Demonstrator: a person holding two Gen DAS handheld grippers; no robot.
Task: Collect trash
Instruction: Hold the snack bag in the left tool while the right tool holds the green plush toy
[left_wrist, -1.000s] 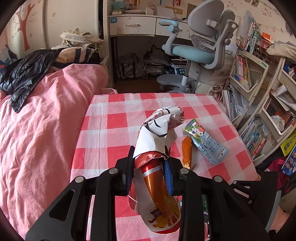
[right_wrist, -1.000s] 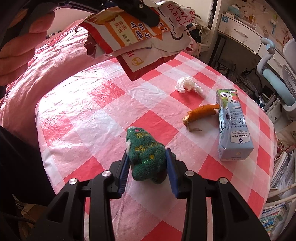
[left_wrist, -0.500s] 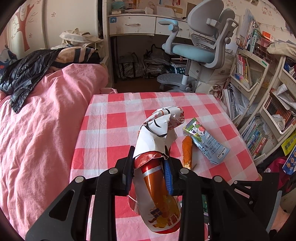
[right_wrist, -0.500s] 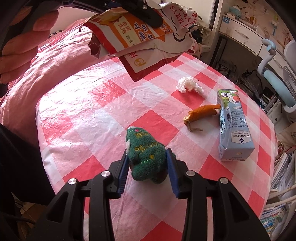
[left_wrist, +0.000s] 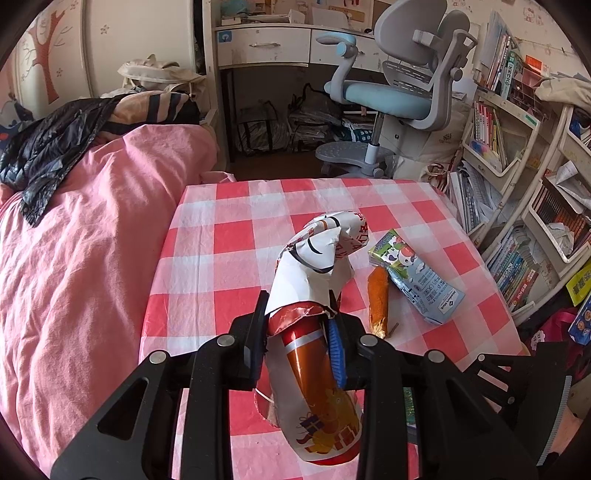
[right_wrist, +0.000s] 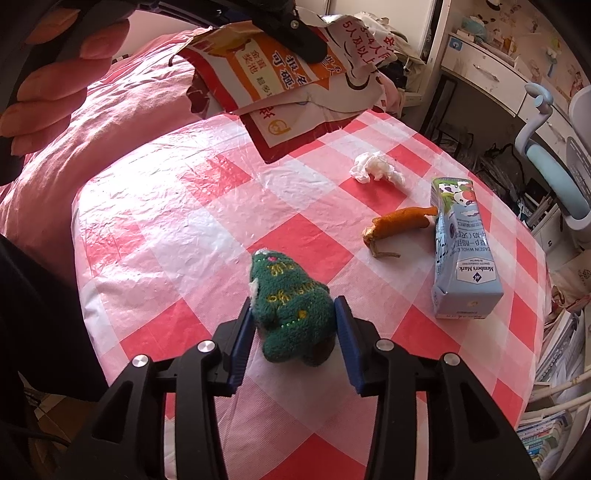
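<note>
The crumpled orange-and-white paper bag (left_wrist: 314, 332) hangs above the checked bench (left_wrist: 229, 236), clamped in the left claw (left_wrist: 299, 328), which tilts downward. The right claw (right_wrist: 293, 317), also angled down, brackets a green plush toy (right_wrist: 290, 317) on the bench; its jaws have just been opening, pads barely off the toy. Beyond lie a tissue (right_wrist: 375, 168), a peel (right_wrist: 399, 225) and a milk carton (right_wrist: 463, 247).

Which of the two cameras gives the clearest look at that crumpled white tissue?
The right wrist view: the crumpled tissue lies in the open on the checked cloth. In the left wrist view I cannot find it; the held paper bag probably covers it.
</note>
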